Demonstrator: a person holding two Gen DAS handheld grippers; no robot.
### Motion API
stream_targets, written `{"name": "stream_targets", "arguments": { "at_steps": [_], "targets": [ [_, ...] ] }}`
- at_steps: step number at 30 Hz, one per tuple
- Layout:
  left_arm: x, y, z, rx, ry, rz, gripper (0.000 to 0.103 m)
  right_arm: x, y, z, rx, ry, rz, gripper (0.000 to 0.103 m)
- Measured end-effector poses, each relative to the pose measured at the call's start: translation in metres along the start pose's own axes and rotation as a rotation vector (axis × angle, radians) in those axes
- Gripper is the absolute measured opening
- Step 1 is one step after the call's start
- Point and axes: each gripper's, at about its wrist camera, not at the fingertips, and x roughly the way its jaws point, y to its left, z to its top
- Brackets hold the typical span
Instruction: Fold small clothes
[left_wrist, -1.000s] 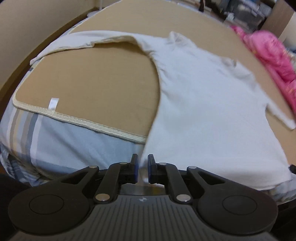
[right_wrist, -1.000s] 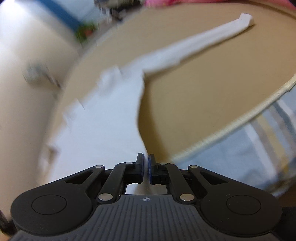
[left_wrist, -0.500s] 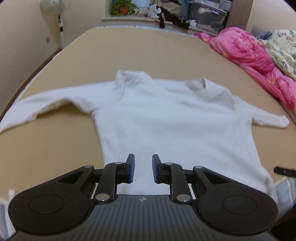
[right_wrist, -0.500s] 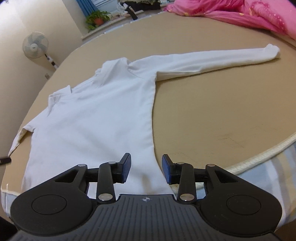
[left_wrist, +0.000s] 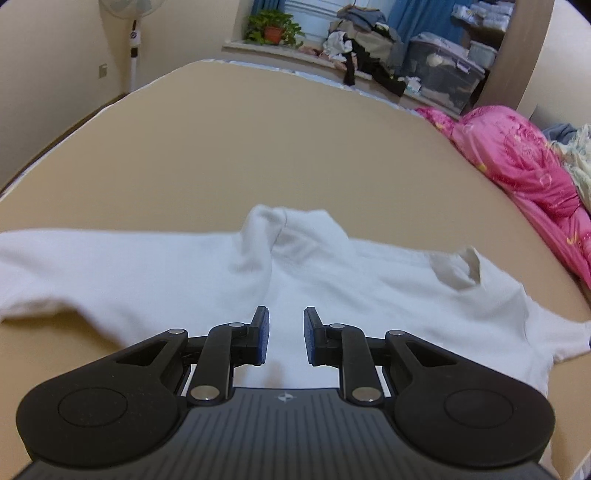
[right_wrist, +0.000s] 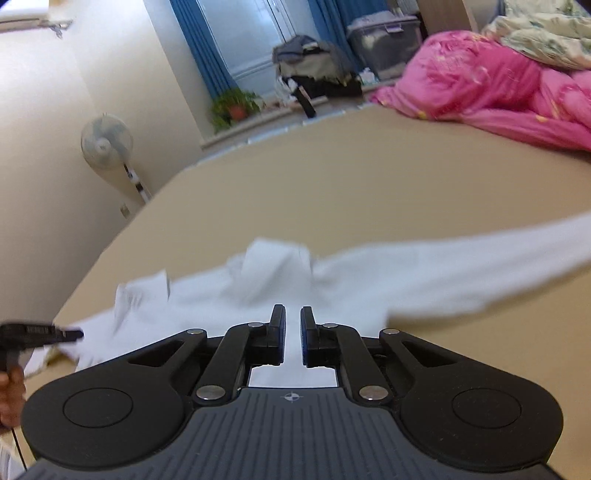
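Observation:
A white long-sleeved shirt (left_wrist: 332, 280) lies spread flat on the tan bed mat (left_wrist: 258, 147), its neck end toward the far side. My left gripper (left_wrist: 286, 325) hovers over the shirt's upper body with its jaws a little apart and nothing between them. In the right wrist view the shirt (right_wrist: 369, 288) looks blurred, one long sleeve (right_wrist: 517, 251) stretching right. My right gripper (right_wrist: 292, 325) is over the shirt near the shoulder; its jaws are closing to a narrow gap with no cloth seen pinched. The left gripper's tip (right_wrist: 70, 334) shows at the shirt's left edge.
A pink quilt (left_wrist: 517, 162) is heaped along the right side of the bed. A standing fan (right_wrist: 107, 142) is by the left wall. A potted plant (left_wrist: 273, 31), piled clothes (left_wrist: 369, 48) and storage bins (left_wrist: 443, 74) line the far window ledge.
Both grippers have moved from the shirt's hem at the bed edge forward over its body toward the shoulders. The left jaws went from shut to slightly apart; the right jaws opened, then narrowed.

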Motion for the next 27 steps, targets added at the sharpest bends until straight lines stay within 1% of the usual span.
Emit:
{"name": "stream_targets", "arguments": {
  "at_steps": [1,3,4,5,6,8,9,10,11,12,15,16,18,19,20,21,22,23,24,25,26,27],
  "targets": [
    [0.01,0.001,0.004,0.01,-0.012,0.002,0.022,0.013,-0.003,0.008,0.002,-0.009,0.004,0.009],
    [0.028,0.007,0.01,0.005,-0.031,0.001,0.022,0.043,-0.008,0.023,0.004,-0.014,0.014,0.015],
    [0.036,0.01,0.014,-0.012,-0.031,-0.003,0.022,0.06,-0.01,0.03,0.008,-0.012,0.021,0.024],
    [0.045,0.015,0.02,-0.036,-0.035,-0.012,0.023,0.077,-0.012,0.037,0.014,-0.007,0.028,0.03],
    [0.05,0.017,0.024,-0.052,-0.046,-0.019,0.025,0.091,-0.015,0.044,0.021,-0.001,0.035,0.031],
    [0.061,0.02,0.034,-0.062,-0.088,-0.019,0.042,0.119,-0.02,0.055,0.042,0.012,0.049,0.041],
    [0.067,0.021,0.039,-0.056,-0.104,-0.01,0.046,0.134,-0.023,0.06,0.062,0.022,0.055,0.044],
    [0.074,0.022,0.043,-0.044,-0.111,0.005,0.053,0.149,-0.027,0.064,0.091,0.035,0.065,0.05],
    [0.081,0.022,0.047,-0.032,-0.113,0.017,0.056,0.164,-0.032,0.067,0.121,0.053,0.081,0.051],
    [0.088,0.024,0.05,-0.027,-0.113,0.022,0.057,0.179,-0.036,0.068,0.146,0.083,0.097,0.051],
    [0.111,0.03,0.057,-0.035,-0.09,0.002,0.056,0.213,-0.042,0.065,0.172,0.179,0.143,0.051],
    [0.119,0.031,0.058,-0.029,-0.078,-0.008,0.055,0.223,-0.043,0.064,0.168,0.208,0.154,0.051],
    [0.133,0.032,0.058,-0.003,-0.04,-0.031,0.032,0.236,-0.041,0.062,0.14,0.244,0.177,0.049],
    [0.139,0.032,0.058,0.009,-0.013,-0.035,0.012,0.24,-0.039,0.063,0.119,0.253,0.19,0.039],
    [0.142,0.033,0.059,0.014,-0.012,-0.023,0.009,0.241,-0.036,0.063,0.087,0.254,0.207,0.024],
    [0.142,0.036,0.06,0.011,-0.023,-0.03,0.007,0.241,-0.032,0.064,0.049,0.253,0.23,0.021],
    [0.14,0.038,0.062,0.003,-0.048,-0.031,0.004,0.24,-0.028,0.067,0.009,0.243,0.248,0.017],
    [0.135,0.04,0.065,-0.009,-0.083,-0.025,0.004,0.236,-0.026,0.07,-0.024,0.205,0.247,0.015],
    [0.13,0.041,0.068,-0.021,-0.119,-0.029,0.004,0.23,-0.025,0.076,-0.037,0.137,0.233,0.014],
    [0.126,0.04,0.069,-0.024,-0.152,-0.031,0.005,0.219,-0.026,0.081,-0.022,0.038,0.213,0.014],
    [0.125,0.037,0.069,-0.013,-0.17,-0.016,0.007,0.207,-0.027,0.084,0.005,-0.073,0.205,0.015],
    [0.127,0.034,0.069,0.003,-0.172,0.028,0.009,0.199,-0.023,0.084,-0.002,-0.156,0.176,0.016]
  ]
}}
